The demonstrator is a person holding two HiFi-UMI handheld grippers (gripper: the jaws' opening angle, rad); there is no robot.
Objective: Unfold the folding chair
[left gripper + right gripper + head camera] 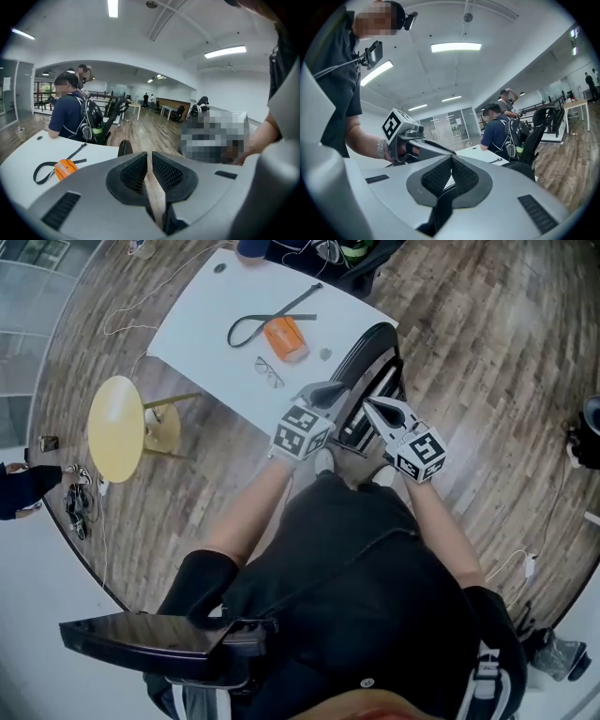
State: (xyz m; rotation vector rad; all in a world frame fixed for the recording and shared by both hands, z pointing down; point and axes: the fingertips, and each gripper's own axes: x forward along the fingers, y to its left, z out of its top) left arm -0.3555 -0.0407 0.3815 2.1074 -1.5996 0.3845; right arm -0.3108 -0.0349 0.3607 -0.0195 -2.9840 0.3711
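The folded chair (370, 371), black with pale slats, leans upright against the white table's near edge. Its dark top also shows just beyond the jaws in the left gripper view (124, 147) and in the right gripper view (520, 169). My left gripper (330, 390) hovers at the chair's left side with its jaws shut and nothing between them (149, 159). My right gripper (372, 407) is close beside it at the chair's lower front, also shut and empty (451, 161). Whether either one touches the chair I cannot tell.
The white table (206, 324) carries an orange tool with a black strap (284, 337) and a pair of glasses (269, 371). A yellow round stool (117, 427) stands to the left. Two people (70, 112) are at the table's far side. Wooden floor lies all around.
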